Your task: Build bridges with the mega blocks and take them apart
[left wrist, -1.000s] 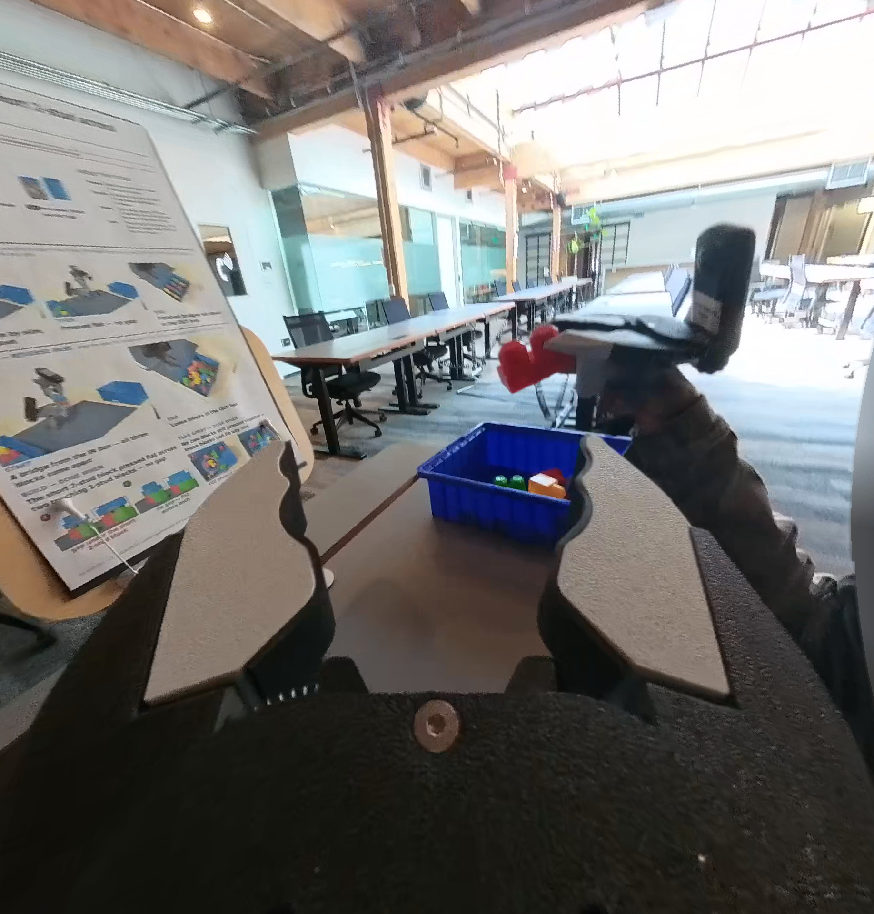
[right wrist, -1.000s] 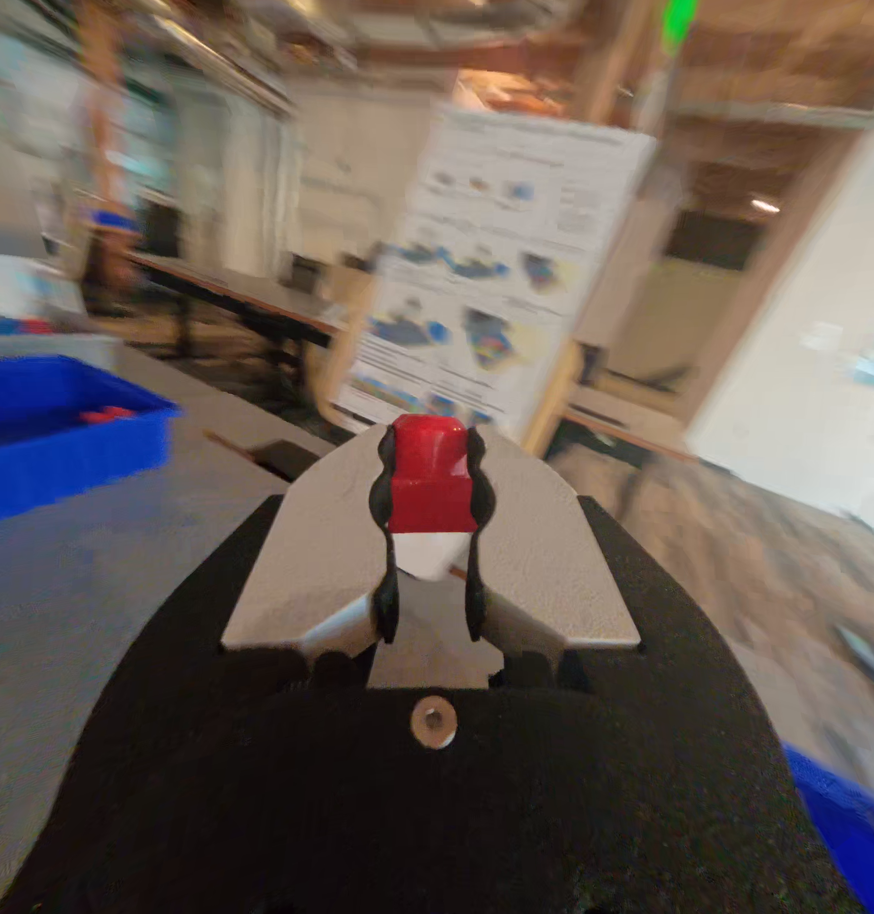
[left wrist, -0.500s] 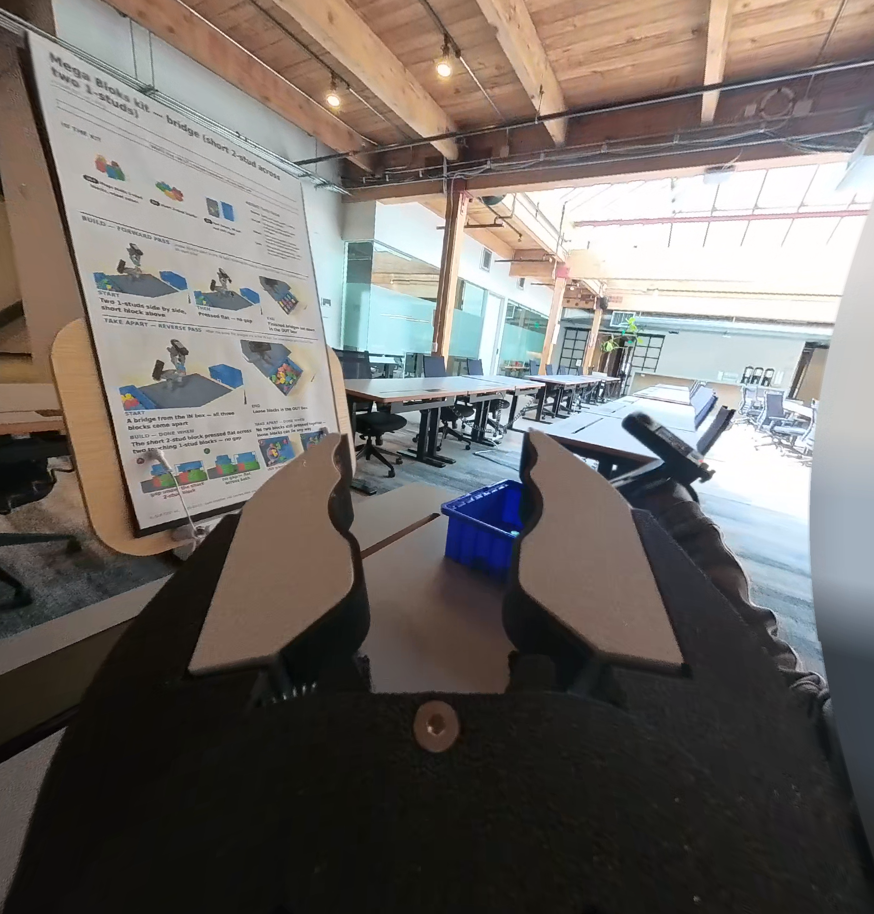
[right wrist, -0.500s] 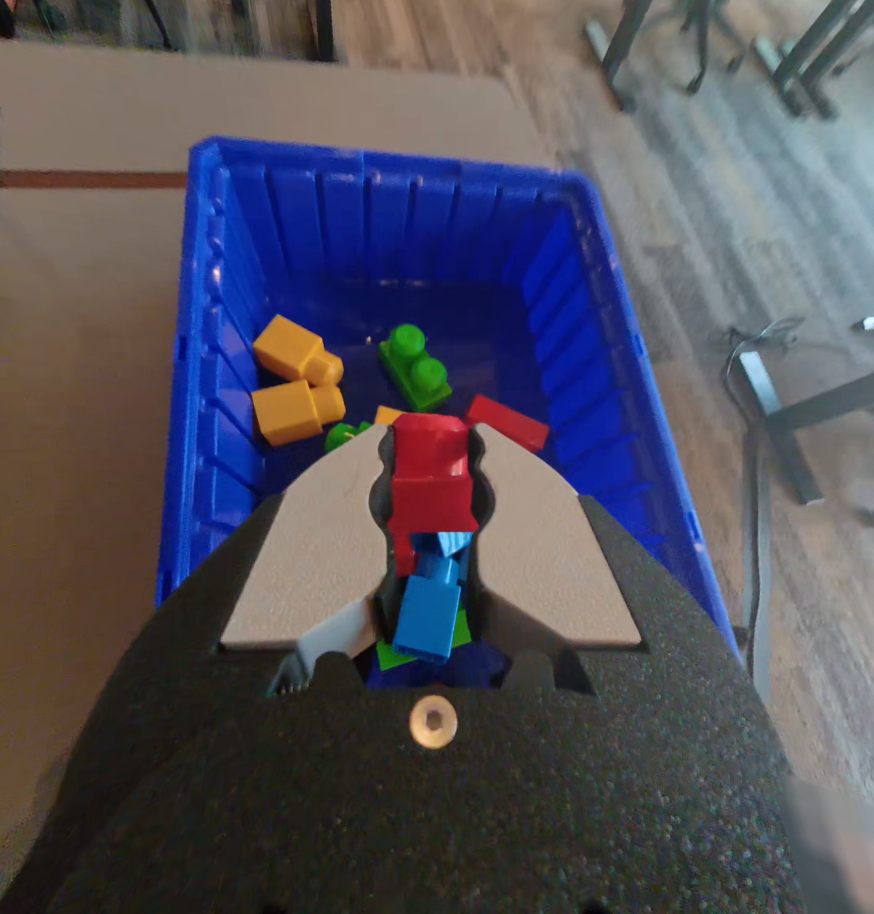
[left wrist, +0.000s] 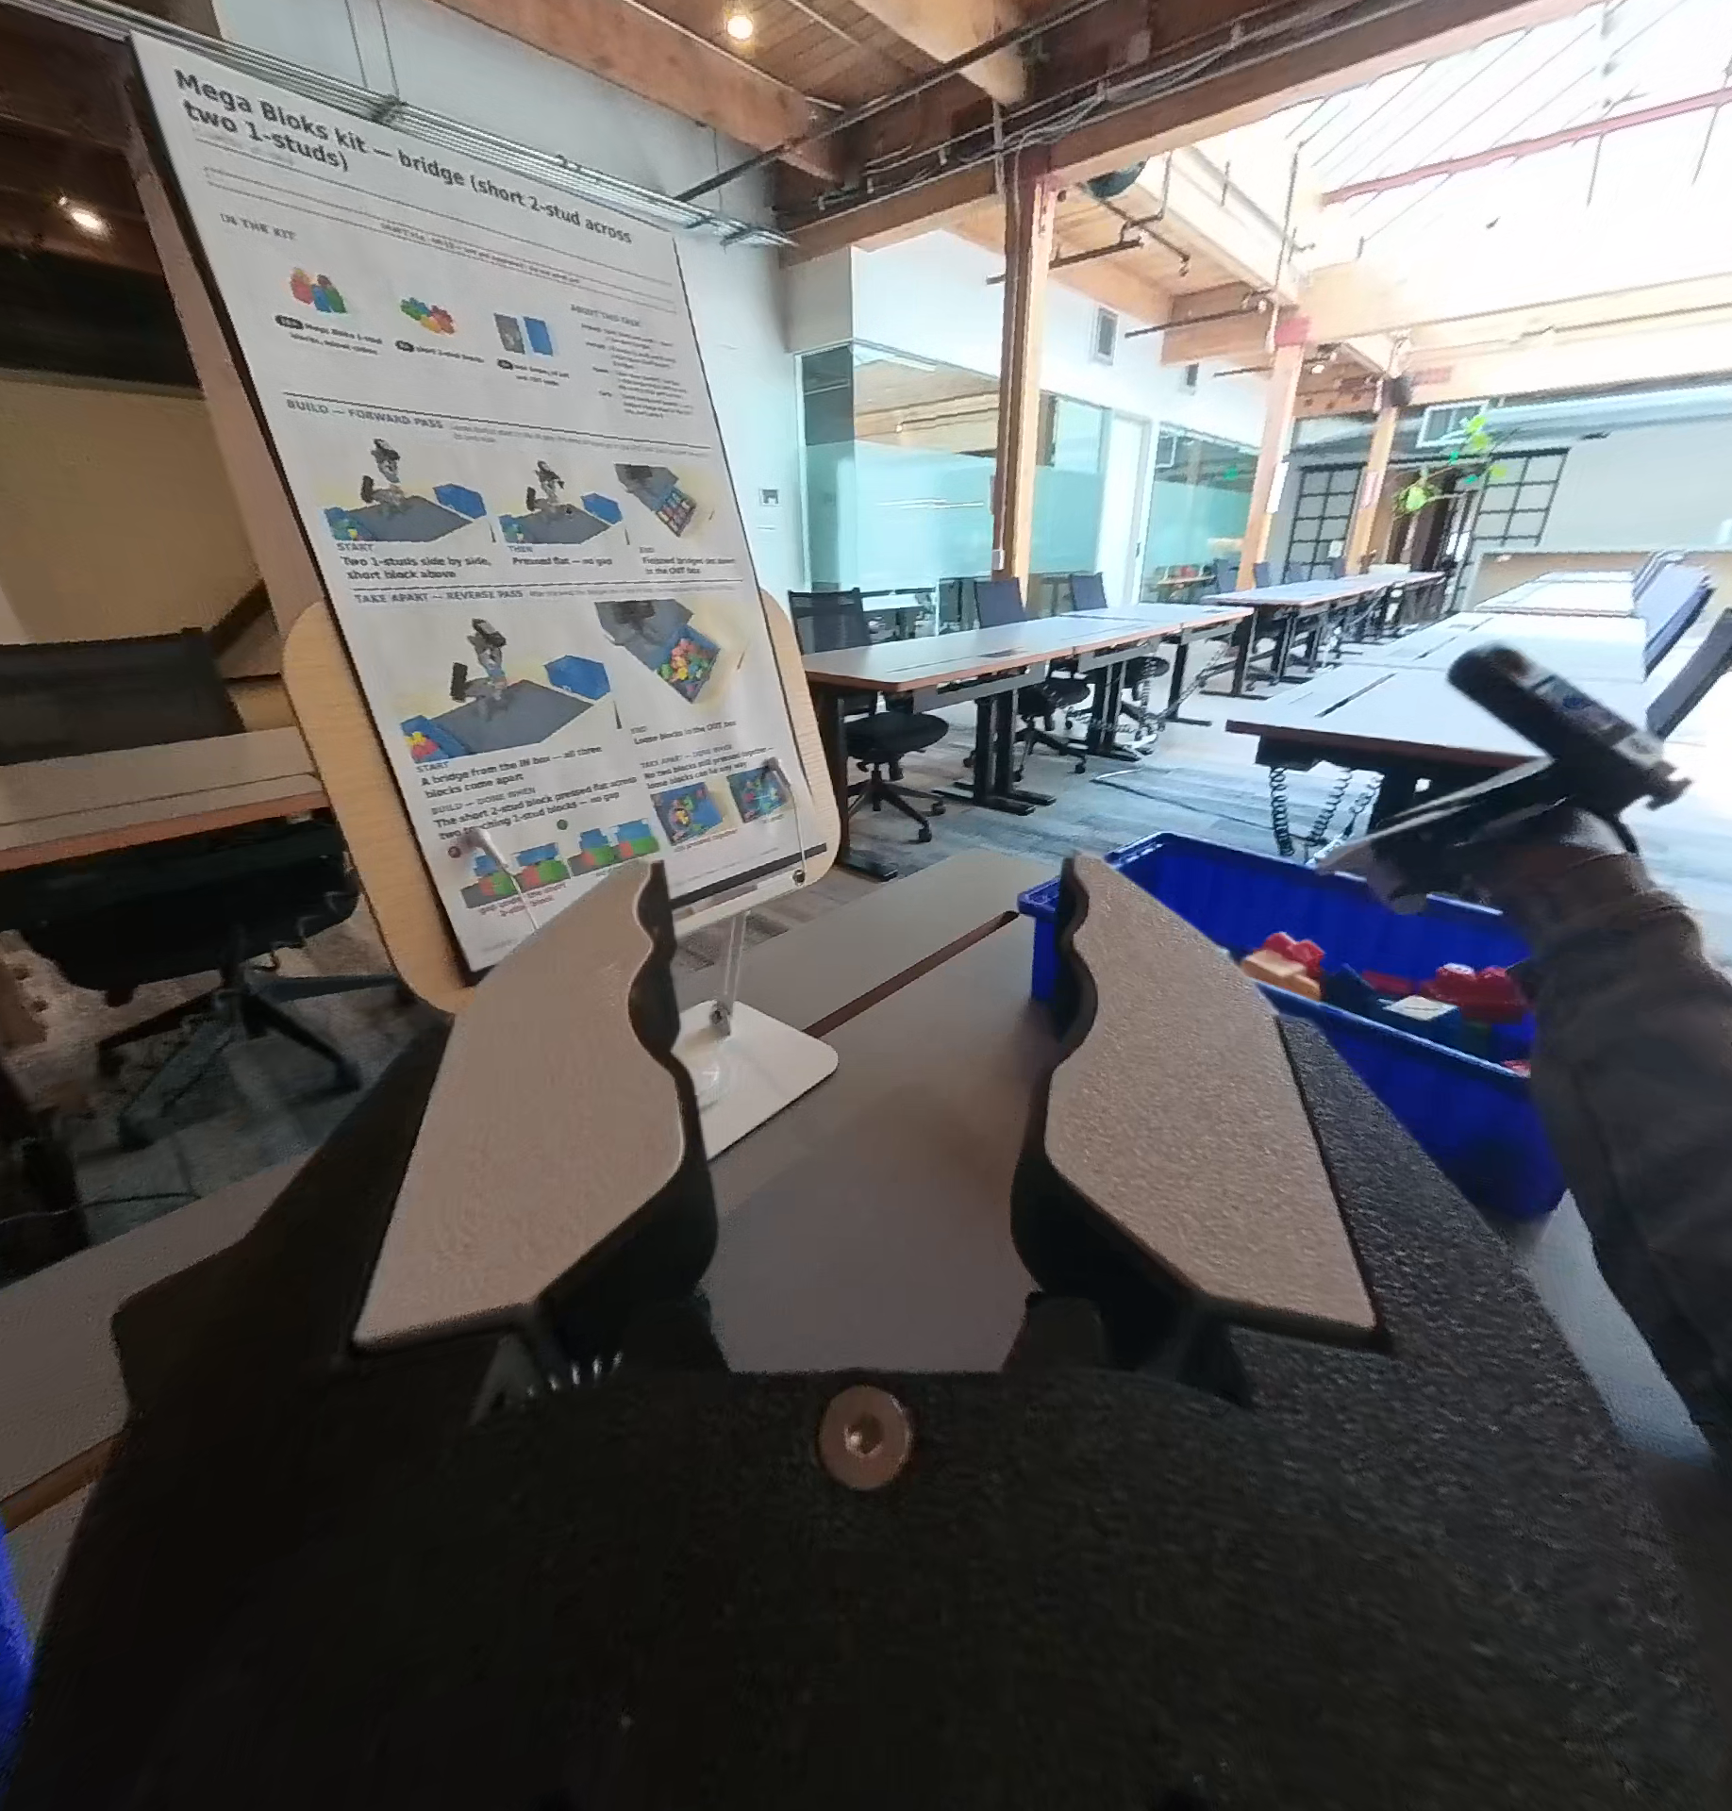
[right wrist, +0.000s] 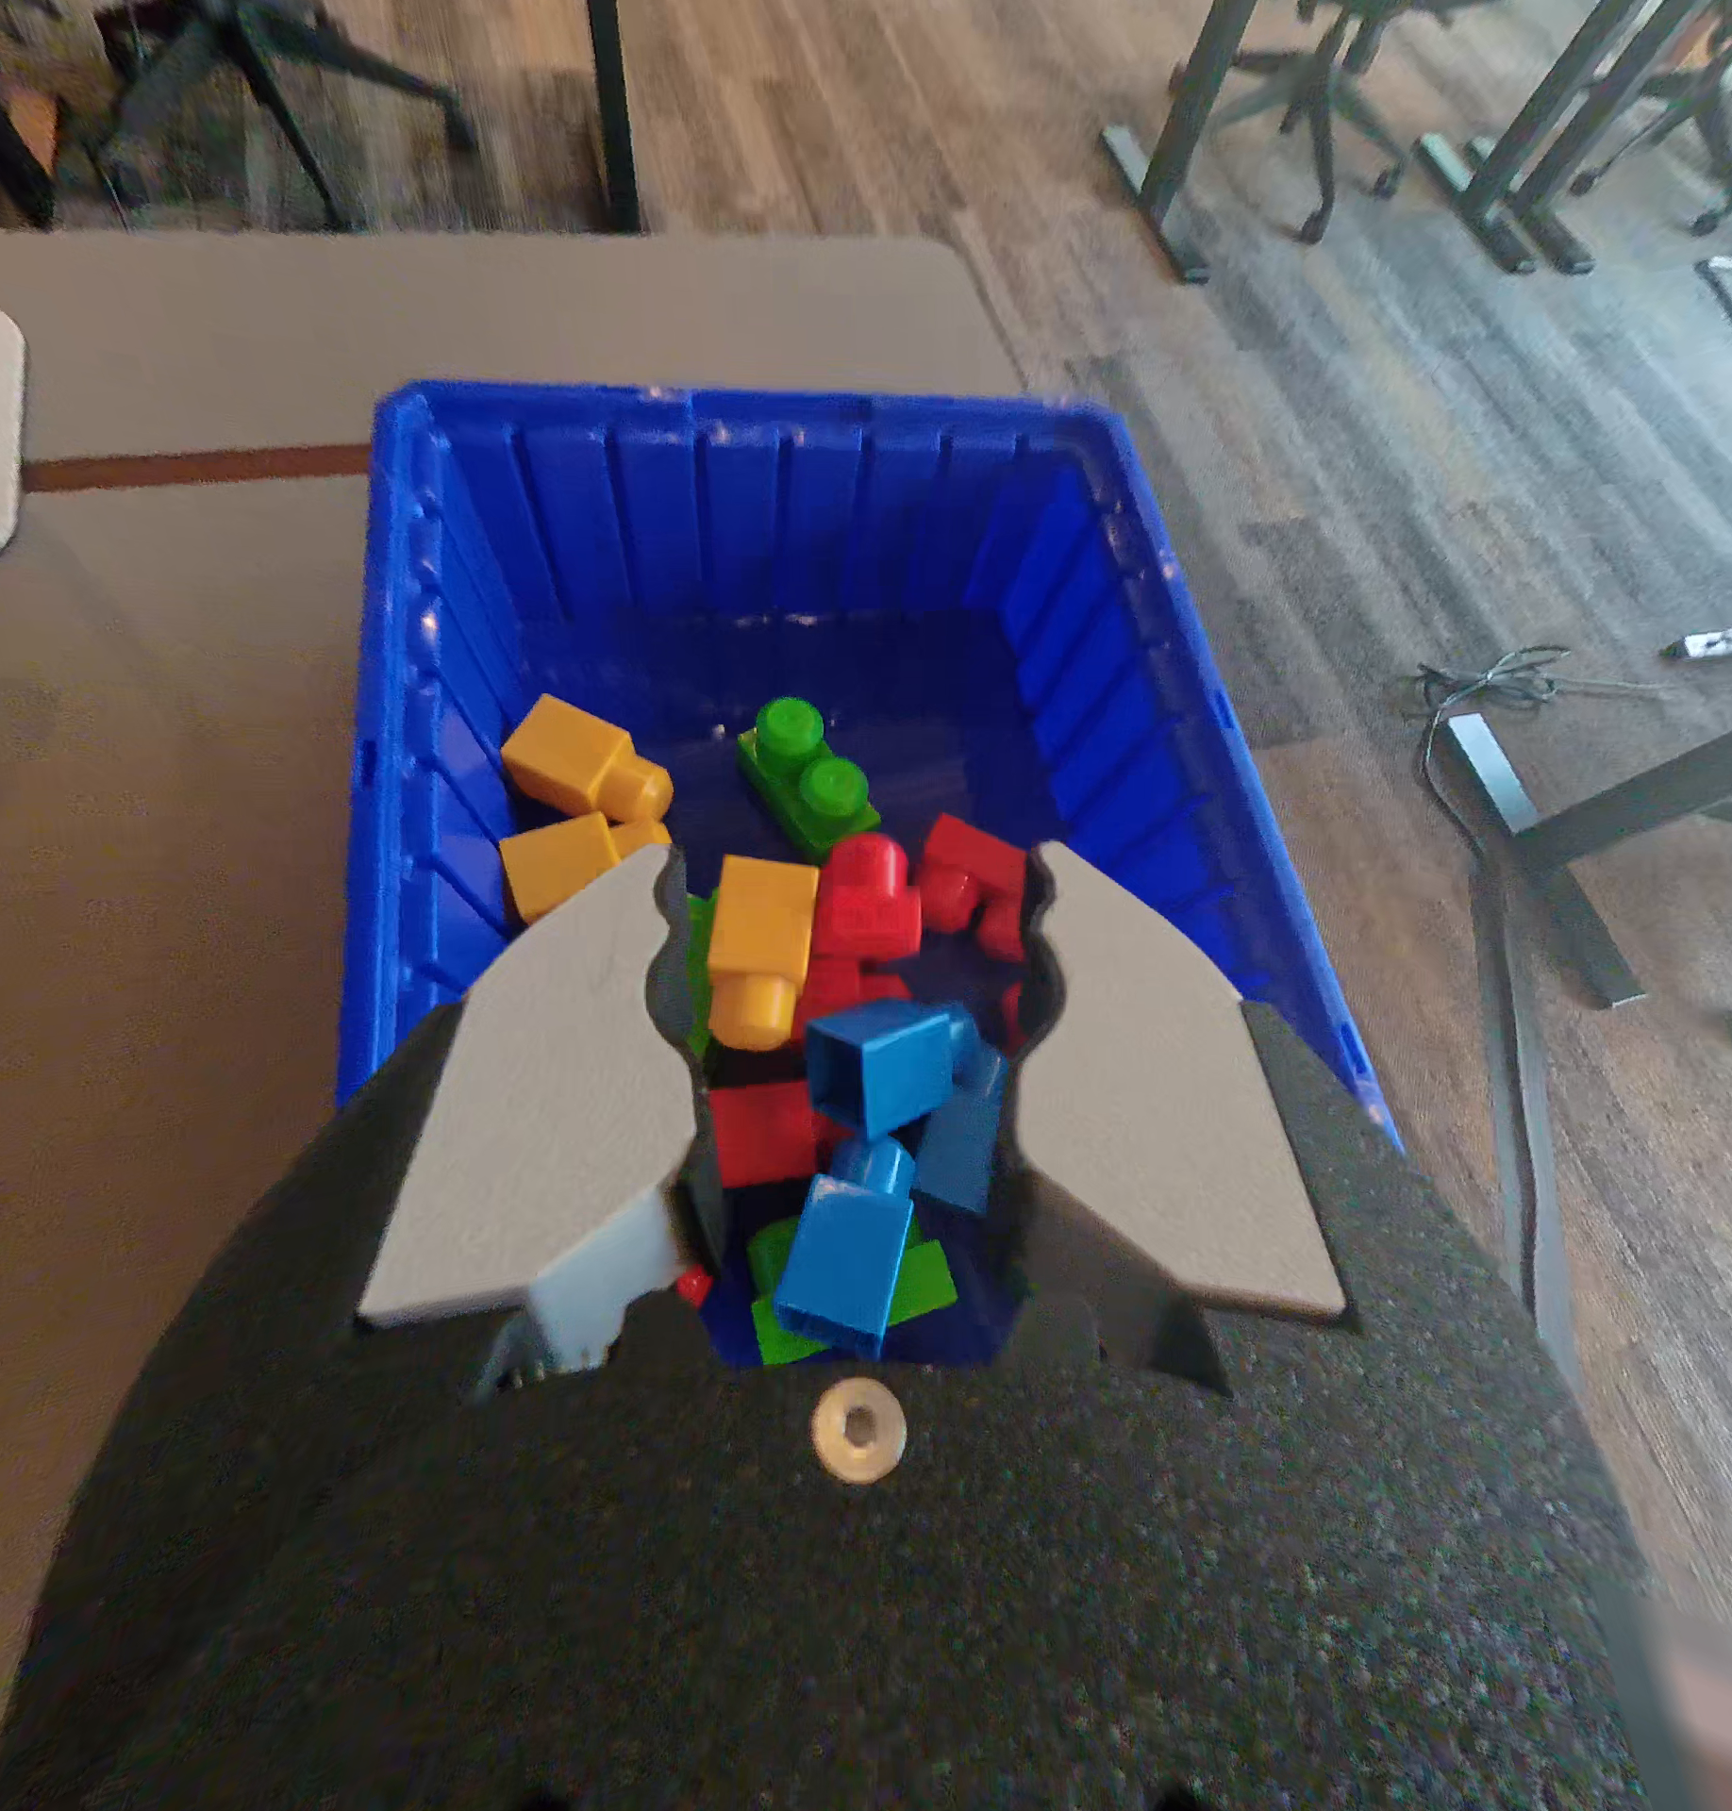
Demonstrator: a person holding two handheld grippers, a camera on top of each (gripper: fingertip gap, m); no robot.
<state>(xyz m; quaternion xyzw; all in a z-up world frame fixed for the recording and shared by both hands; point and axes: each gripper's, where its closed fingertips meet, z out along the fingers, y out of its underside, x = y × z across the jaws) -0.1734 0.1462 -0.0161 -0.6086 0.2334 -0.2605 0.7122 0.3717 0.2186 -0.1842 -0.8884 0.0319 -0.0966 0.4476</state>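
My right gripper (right wrist: 850, 872) is open and empty, pointing down over a blue bin (right wrist: 744, 500) that holds several loose blocks: orange (right wrist: 759, 931), red (right wrist: 867, 902), green (right wrist: 803, 774) and blue (right wrist: 882, 1068). My left gripper (left wrist: 857, 887) is open and empty above the grey table (left wrist: 901, 1127). In the left wrist view the blue bin (left wrist: 1411, 1078) stands at the right, with the other gripper (left wrist: 1529, 774) held over it by a gloved hand and sleeve (left wrist: 1646, 1029).
An instruction board (left wrist: 509, 549) on a wooden stand with a white base (left wrist: 764, 1068) stands at the table's far left. The table edge (right wrist: 989, 294) lies just beyond the bin, with floor, desk legs and cables past it. Office desks and chairs fill the room behind. Tip to tip, the grippers are about 55 cm apart.
My right gripper swung over the bin, opened and let go of the red block, which now lies in the bin. My left gripper tilted and opened wider.
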